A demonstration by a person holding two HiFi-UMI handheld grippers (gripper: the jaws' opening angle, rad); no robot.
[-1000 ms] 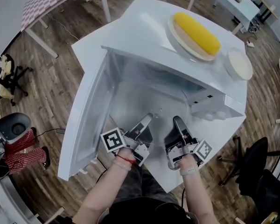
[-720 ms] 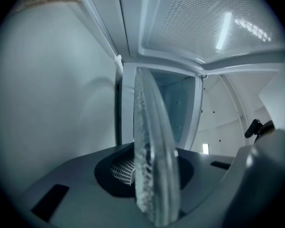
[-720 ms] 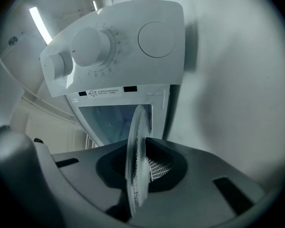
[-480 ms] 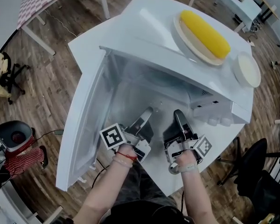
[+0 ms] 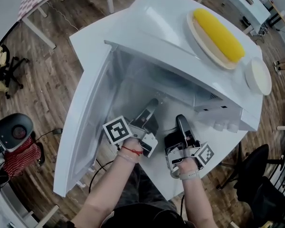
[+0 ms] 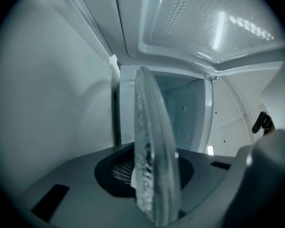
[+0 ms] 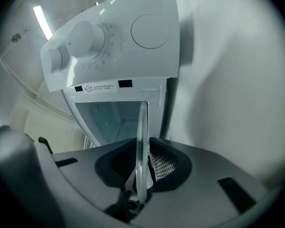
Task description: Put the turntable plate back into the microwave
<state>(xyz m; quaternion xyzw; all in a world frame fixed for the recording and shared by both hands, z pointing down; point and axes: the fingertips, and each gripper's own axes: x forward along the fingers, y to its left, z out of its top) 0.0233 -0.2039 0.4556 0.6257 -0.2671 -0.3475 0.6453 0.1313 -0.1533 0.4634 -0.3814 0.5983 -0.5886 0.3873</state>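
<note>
Insertion step. Left tool (image 5: 151,112) and right tool (image 5: 181,123) are both clamped on the rim of the clear round glass turntable plate (image 6: 152,141), frame centre, at the mouth of the open white microwave (image 5: 147,32). Next move likely: push it in level, then seat it on the cavity floor.

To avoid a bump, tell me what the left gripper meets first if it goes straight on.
Probably the microwave's back wall, inside the open cavity; the glass plate that the left gripper clamps would touch first. Depth unclear.
</note>
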